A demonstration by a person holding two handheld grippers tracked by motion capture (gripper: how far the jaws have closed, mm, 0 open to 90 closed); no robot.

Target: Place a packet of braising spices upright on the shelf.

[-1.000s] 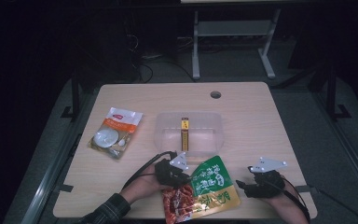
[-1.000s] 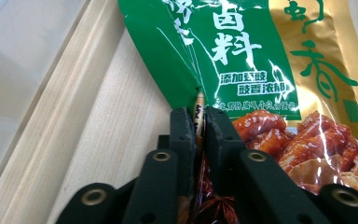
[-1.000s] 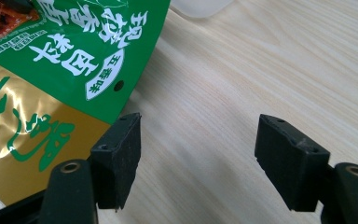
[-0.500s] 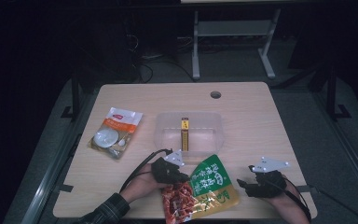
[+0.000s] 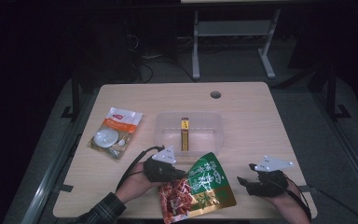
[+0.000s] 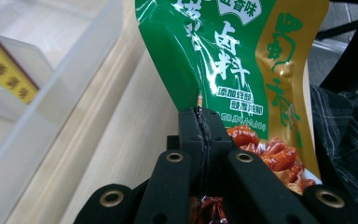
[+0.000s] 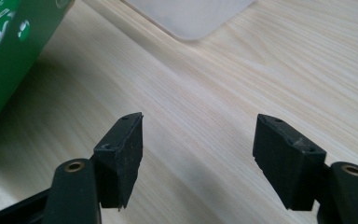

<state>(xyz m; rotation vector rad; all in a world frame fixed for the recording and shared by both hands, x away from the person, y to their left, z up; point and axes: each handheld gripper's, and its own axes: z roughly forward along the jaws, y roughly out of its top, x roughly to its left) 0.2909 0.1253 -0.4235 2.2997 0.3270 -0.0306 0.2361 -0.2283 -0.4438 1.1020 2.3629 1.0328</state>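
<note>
The left gripper [image 6: 200, 122] is clamping the green snack packet [image 5: 200, 189] at the tabletop's near edge; the clear bin [image 5: 189, 135] is waiting. The right gripper [image 7: 198, 154] is resting apart.

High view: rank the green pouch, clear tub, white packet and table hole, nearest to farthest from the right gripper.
From the right gripper, at the table's near right:
1. Green pouch, just to its left, in the left gripper.
2. Clear tub, mid-table, beyond it.
3. Table hole, far edge.
4. White packet, far left.
</note>
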